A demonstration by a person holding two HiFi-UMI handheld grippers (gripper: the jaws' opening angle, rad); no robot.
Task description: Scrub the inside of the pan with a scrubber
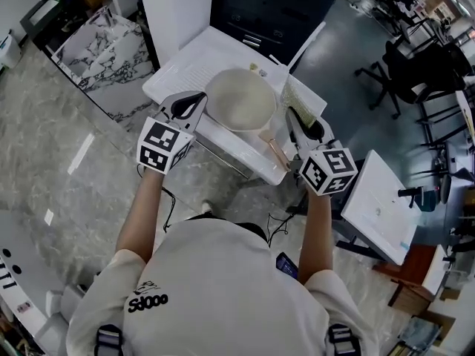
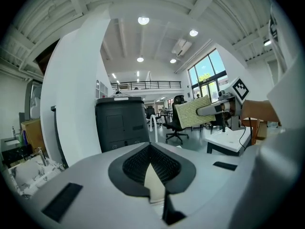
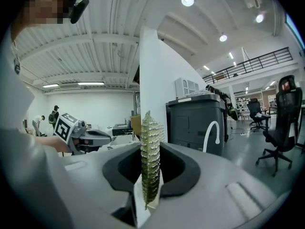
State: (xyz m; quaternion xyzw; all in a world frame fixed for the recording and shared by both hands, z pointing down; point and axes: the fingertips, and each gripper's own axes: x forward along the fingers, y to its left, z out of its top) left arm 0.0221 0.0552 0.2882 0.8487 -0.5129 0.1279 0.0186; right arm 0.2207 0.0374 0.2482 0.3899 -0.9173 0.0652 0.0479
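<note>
Shirt (image 1: 223, 288) print reads, perhaps, "S1000"; nothing else legible.

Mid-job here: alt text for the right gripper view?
The right gripper is shut on a green scrubber, upright and edge-on. Beyond, at left, is the left gripper; behind stand a white pillar and dark grey cabinet.

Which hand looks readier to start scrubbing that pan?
Right. The right gripper is shut on the scrubber beside the pan. The left gripper, at the pan's other side, has its jaws together and holds no scrubber.
</note>
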